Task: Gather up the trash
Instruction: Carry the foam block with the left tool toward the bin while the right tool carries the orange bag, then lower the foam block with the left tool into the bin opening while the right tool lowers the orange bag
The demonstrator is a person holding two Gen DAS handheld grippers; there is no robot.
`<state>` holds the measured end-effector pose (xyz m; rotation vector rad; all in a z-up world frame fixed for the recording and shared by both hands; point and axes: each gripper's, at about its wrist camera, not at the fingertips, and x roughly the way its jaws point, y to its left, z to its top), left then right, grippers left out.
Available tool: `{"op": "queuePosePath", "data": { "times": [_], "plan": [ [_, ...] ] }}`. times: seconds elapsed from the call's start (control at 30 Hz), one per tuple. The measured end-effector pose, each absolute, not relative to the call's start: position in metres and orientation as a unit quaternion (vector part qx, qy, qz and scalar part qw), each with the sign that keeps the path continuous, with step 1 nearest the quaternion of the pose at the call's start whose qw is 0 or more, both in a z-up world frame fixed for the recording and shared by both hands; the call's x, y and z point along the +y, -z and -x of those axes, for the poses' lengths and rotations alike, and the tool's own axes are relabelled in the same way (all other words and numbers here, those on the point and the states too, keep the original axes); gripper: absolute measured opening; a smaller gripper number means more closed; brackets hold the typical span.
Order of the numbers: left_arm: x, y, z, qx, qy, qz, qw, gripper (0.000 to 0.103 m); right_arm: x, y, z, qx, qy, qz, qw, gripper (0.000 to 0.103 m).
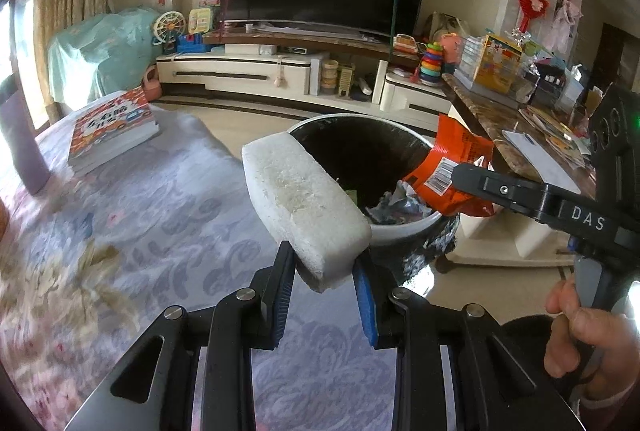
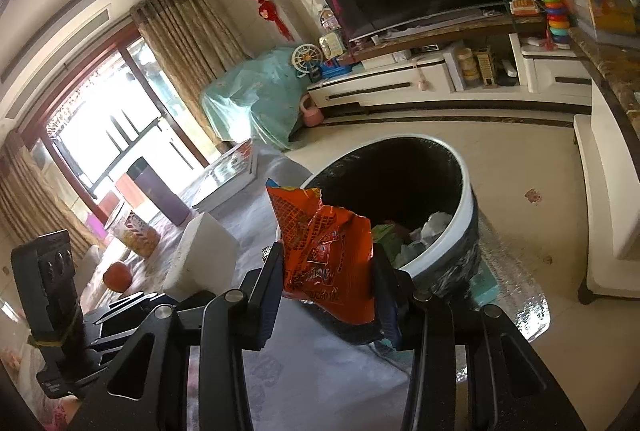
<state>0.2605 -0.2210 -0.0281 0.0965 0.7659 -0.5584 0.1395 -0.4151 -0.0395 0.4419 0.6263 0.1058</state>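
Left wrist view: left gripper clamping foam block, nearing bin rim. Right gripper pinching orange wrapper beside bin. Bin already holding trash; both drops remaining.

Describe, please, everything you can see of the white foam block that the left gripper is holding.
The white foam block is a thick, oblong slab with rounded corners, looking like coarse polystyrene, its broad face grainy and slightly yellowed. The left gripper is shut on its near end, blue pads pressing both sides, so it juts forward and upward, tilted. Its far end hangs at the rim of the trash bin, above the patterned cloth. Nothing else touches it.
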Motion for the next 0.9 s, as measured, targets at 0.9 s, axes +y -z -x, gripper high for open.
{"op": "queuePosePath", "data": {
  "times": [0.9],
  "plan": [
    [-0.268,0.026,-0.308,0.37,0.28,-0.067,0.884,0.027,-0.441,0.035,-0.175,0.317,-0.036,-0.213,0.924,0.045]
  ]
}}
